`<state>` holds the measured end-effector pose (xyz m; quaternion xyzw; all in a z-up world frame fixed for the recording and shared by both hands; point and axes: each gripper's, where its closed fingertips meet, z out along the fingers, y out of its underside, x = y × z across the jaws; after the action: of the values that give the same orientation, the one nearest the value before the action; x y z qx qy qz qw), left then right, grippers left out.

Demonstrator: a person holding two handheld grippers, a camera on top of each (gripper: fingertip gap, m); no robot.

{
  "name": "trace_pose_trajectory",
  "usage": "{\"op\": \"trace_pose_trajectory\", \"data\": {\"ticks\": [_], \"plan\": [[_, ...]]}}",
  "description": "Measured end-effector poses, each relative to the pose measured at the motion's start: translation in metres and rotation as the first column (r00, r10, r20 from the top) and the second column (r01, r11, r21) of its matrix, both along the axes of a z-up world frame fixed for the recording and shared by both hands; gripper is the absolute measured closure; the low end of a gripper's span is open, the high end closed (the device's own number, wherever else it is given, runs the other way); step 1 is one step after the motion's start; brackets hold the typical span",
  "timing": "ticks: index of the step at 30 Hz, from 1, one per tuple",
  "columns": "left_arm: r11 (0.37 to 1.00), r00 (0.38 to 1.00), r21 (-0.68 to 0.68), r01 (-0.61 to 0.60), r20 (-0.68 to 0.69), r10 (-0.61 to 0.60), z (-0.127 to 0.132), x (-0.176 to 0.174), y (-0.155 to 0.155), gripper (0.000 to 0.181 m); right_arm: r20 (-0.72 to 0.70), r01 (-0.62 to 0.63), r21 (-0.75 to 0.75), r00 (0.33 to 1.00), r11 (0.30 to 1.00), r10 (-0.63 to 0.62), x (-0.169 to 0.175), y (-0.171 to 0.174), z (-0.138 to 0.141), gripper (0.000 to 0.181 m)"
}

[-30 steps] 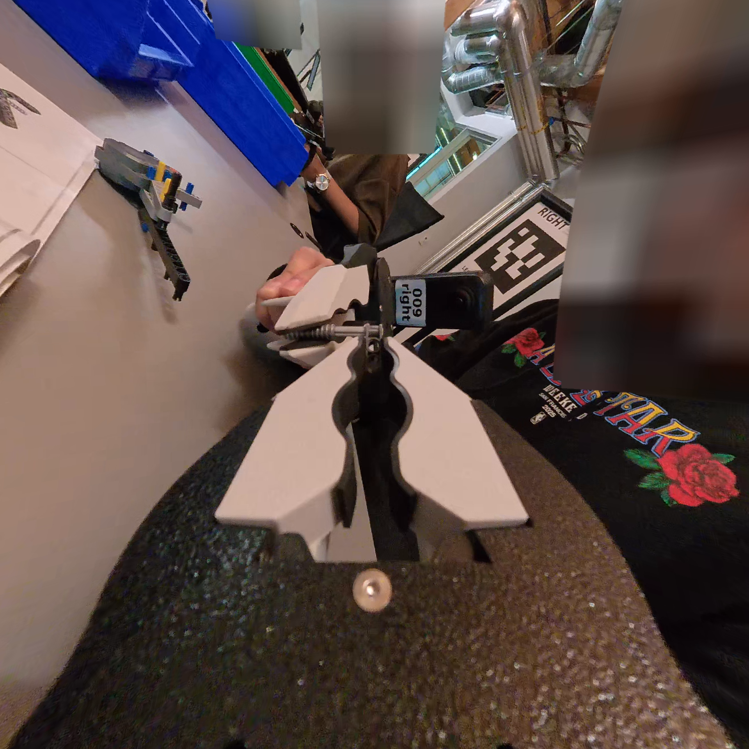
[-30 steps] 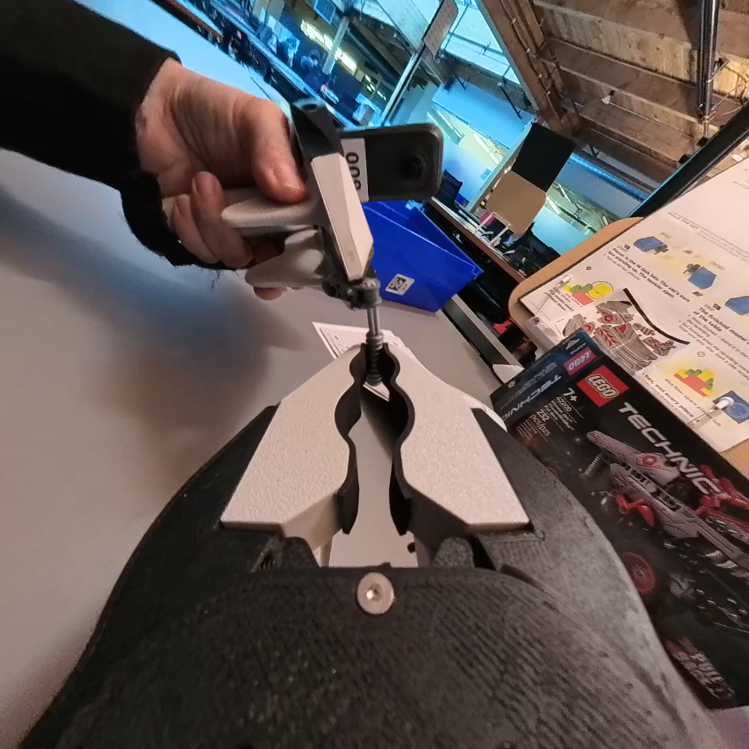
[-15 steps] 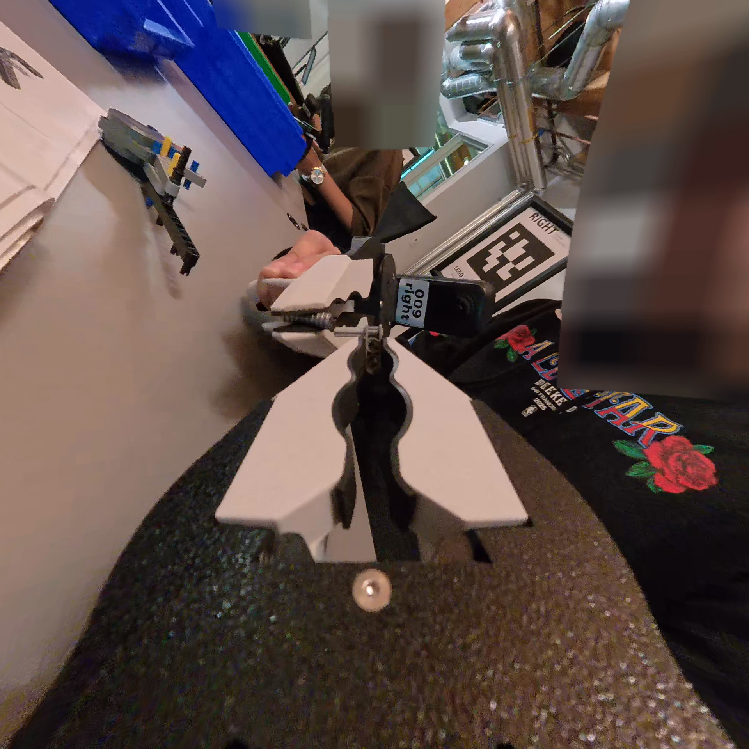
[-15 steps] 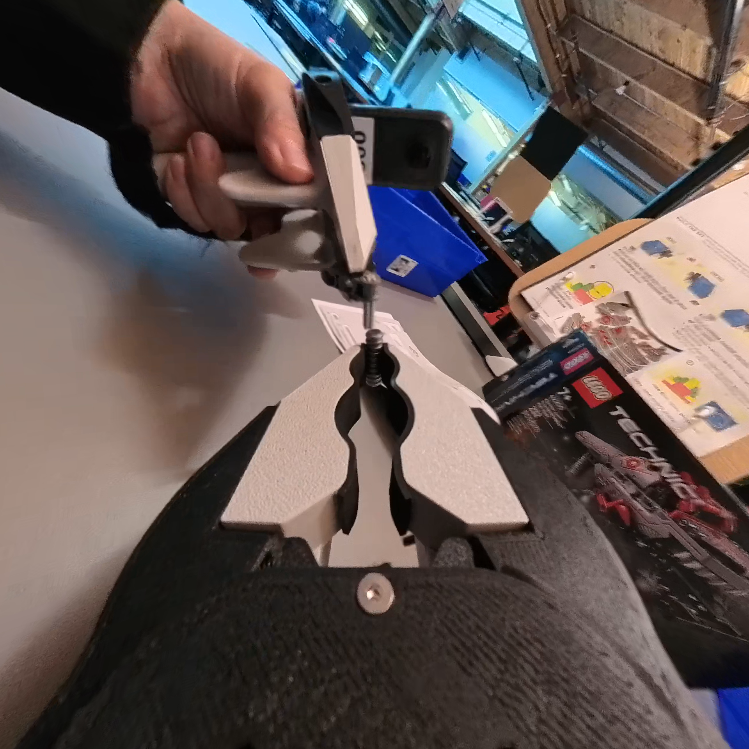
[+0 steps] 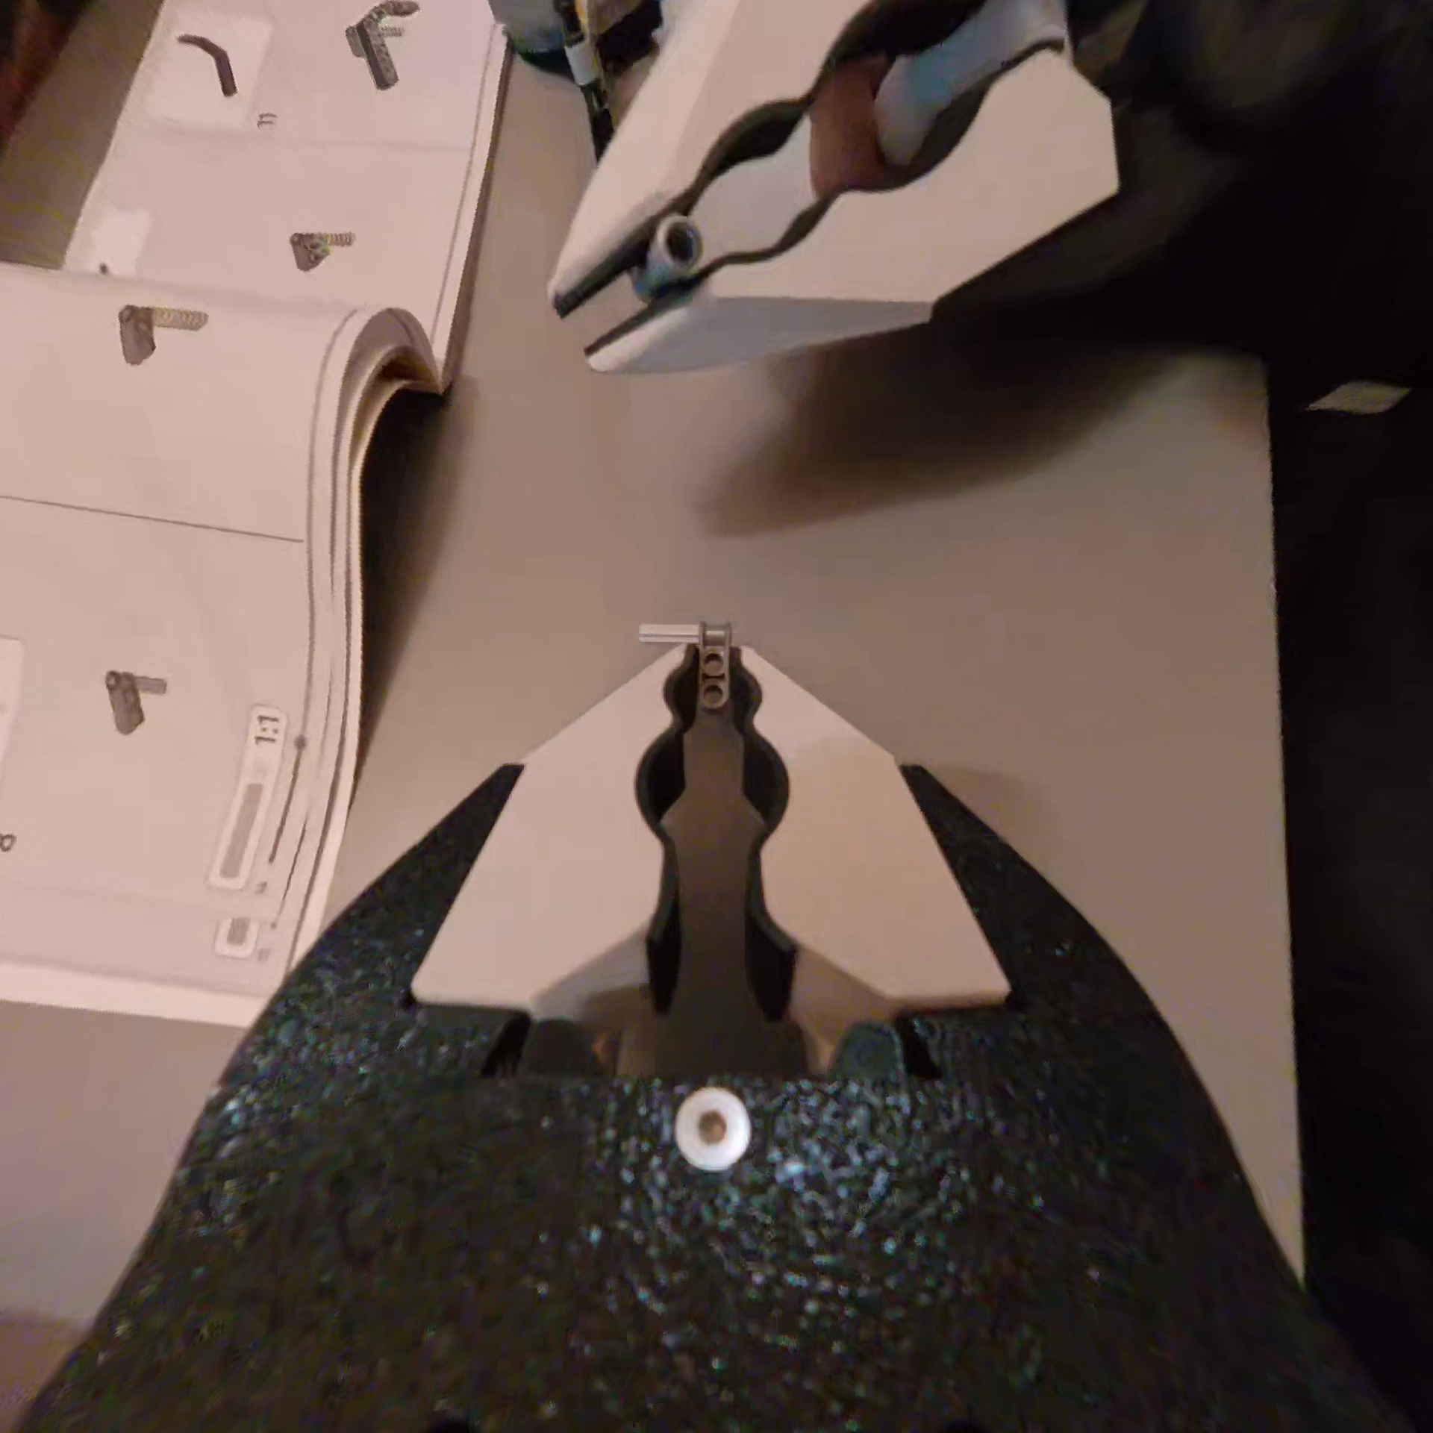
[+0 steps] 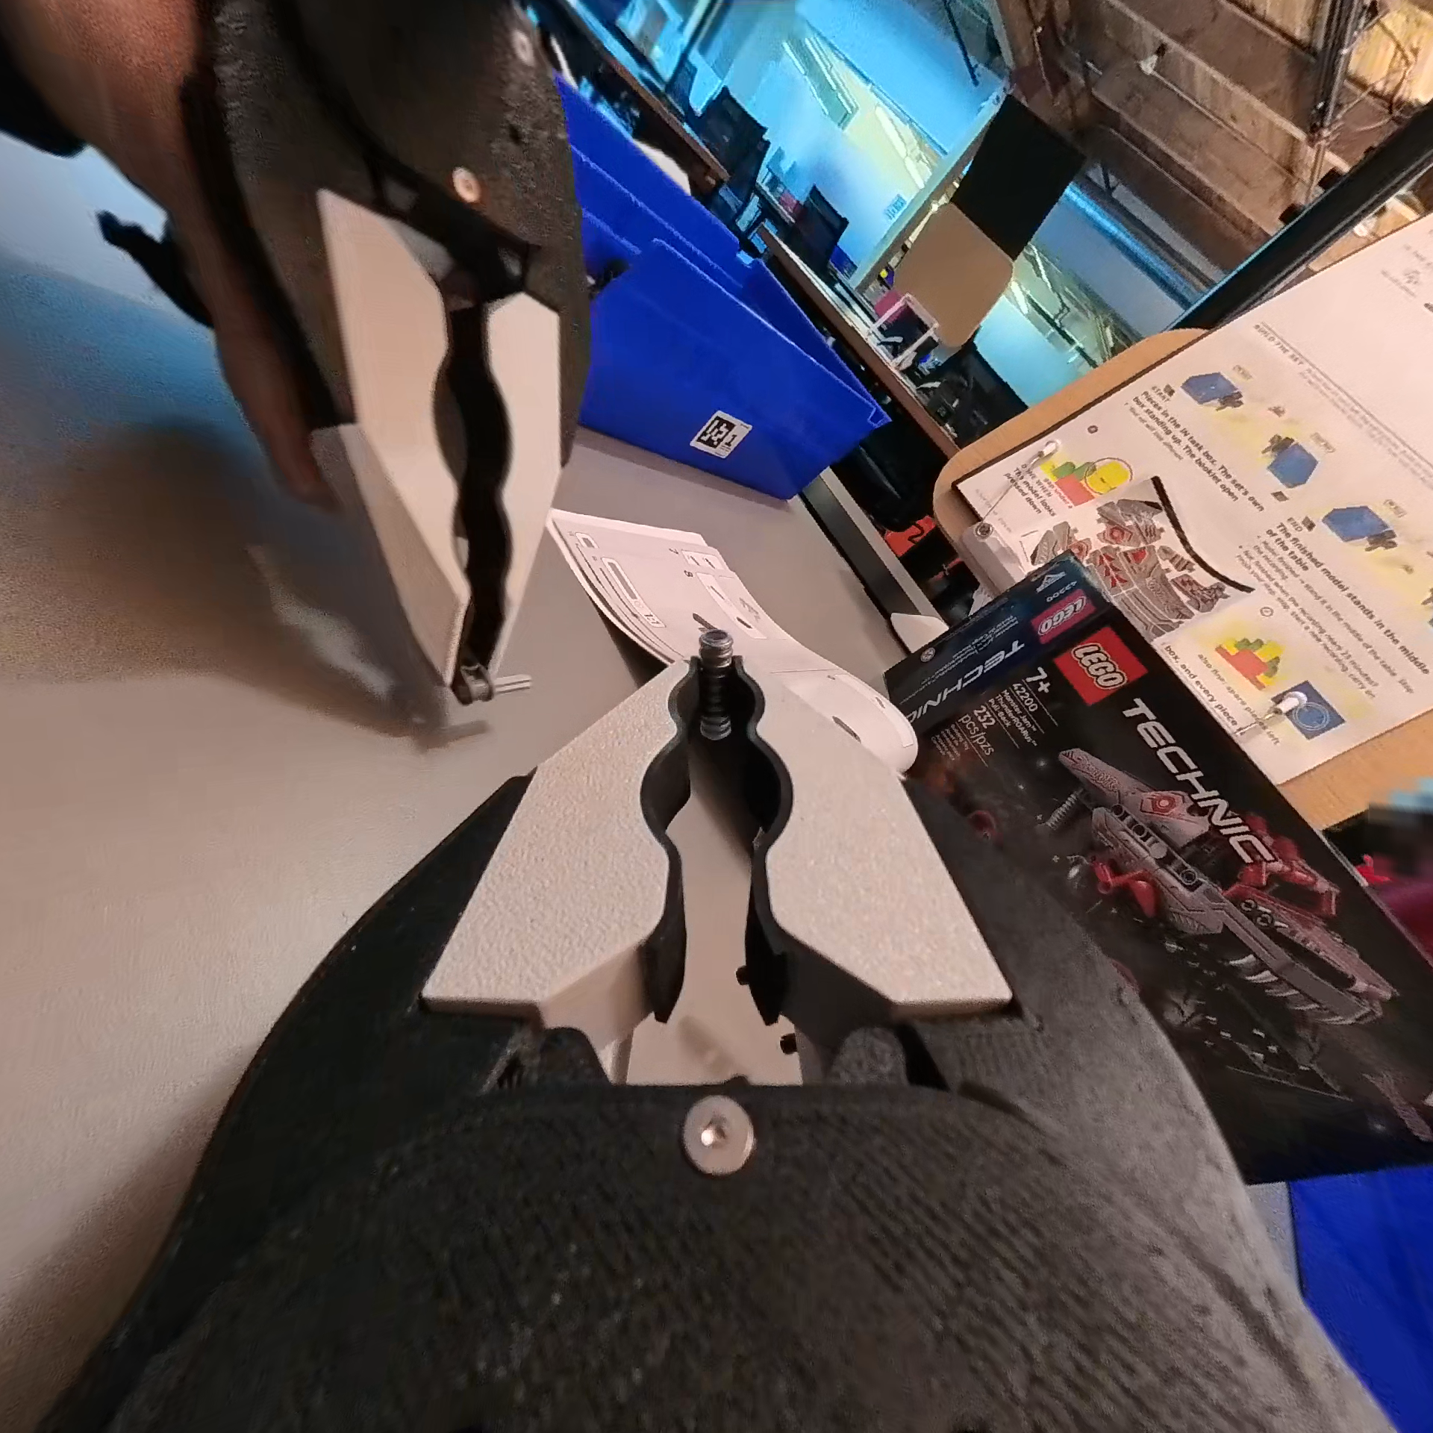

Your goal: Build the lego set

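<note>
Two grippers are clamped on parts: a small dark grey connector with pale axle (image 5: 709, 659) is pinched by the left gripper (image 5: 712, 655), a coiled spring piece (image 6: 714, 686) by the right gripper (image 6: 717, 682), apart above the grey table (image 5: 969, 581), presumably readied for joining.

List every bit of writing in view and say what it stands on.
I won't quote writing; here is what bears it.
Black set box: brand logos and numbers, legible.
Sheet on the wooden board: small printed text.
Blue bin: white code sticker.
Open booklet: small numbers, a scale mark.
Grey connector in the left gripper, spring piece in the right gripper: none.
</note>
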<state>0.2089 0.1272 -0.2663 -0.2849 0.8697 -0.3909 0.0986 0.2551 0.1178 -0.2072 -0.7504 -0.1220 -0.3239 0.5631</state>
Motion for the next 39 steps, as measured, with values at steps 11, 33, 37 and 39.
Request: {"op": "trace_pose_trajectory", "data": {"ticks": [11, 33, 37, 39], "plan": [[0.995, 0.998, 0.084, -0.059, -0.027, 0.061, -0.015, -0.009, 0.008, 0.176, -0.002, -0.09, -0.114, 0.996, 0.989, 0.09, -0.014, 0.007, -0.021, 0.178], [0.859, 0.956, -0.512, 0.027, -0.238, -0.171, 0.06, -0.025, -0.01, 0.176, 0.423, -0.206, -0.126, 0.874, 0.97, 0.241, -0.056, 0.014, -0.003, 0.152], [0.874, 0.962, -0.486, 0.026, -0.225, -0.154, 0.059, -0.02, -0.011, 0.176, 0.395, -0.212, -0.128, 0.885, 0.969, 0.246, -0.056, 0.012, -0.001, 0.175], [0.914, 0.99, -0.406, 0.015, -0.121, -0.07, 0.059, -0.009, -0.007, 0.174, 0.333, -0.164, -0.129, 0.922, 0.978, 0.199, -0.046, 0.013, -0.004, 0.177]]}}
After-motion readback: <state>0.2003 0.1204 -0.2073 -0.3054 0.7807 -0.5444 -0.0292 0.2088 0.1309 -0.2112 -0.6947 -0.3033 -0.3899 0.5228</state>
